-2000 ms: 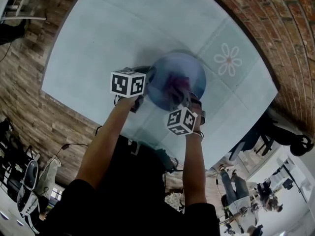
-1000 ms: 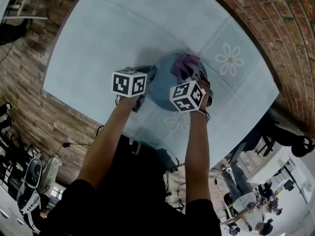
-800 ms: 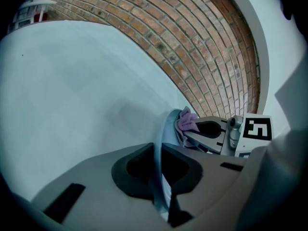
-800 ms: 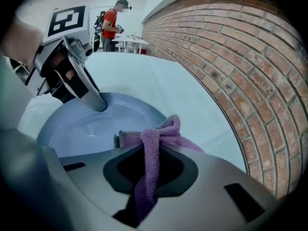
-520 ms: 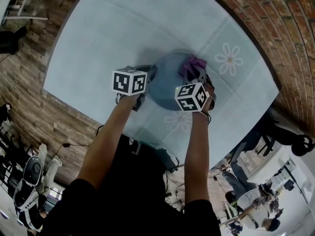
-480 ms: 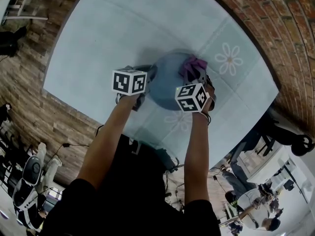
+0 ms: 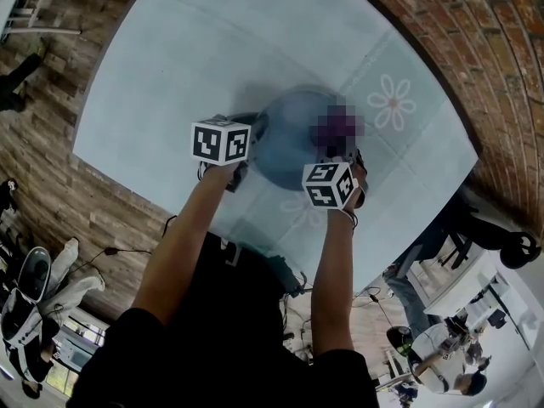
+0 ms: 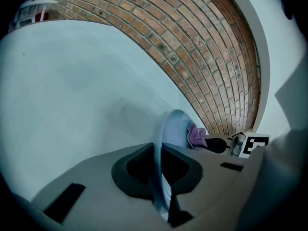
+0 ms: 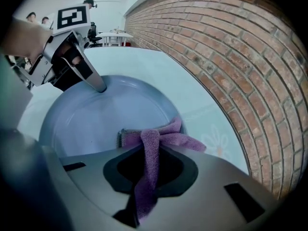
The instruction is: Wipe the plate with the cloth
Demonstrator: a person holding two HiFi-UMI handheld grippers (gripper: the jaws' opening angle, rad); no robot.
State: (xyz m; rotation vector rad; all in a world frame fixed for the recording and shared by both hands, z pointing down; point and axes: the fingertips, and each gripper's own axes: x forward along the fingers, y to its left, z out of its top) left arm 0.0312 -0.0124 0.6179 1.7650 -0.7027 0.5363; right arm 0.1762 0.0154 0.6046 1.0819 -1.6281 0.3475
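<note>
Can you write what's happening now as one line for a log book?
left gripper: shut on rim of blue plate | right gripper: shut on purple cloth | cloth: on plate by its rim | task: wiping plate

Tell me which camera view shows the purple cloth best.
The right gripper view: the purple cloth is large and sharp, pinched in the jaws. The left gripper view shows a small bit; in the head view it is blurred out.

No words, brands or numbers to read anywhere on this one. All that's printed are the black-and-white square markers on the left-hand cube and the right-hand cube, and they're blocky coded patterns, not letters. The left-hand cube's marker faces the right gripper view too, just as unreadable.
</note>
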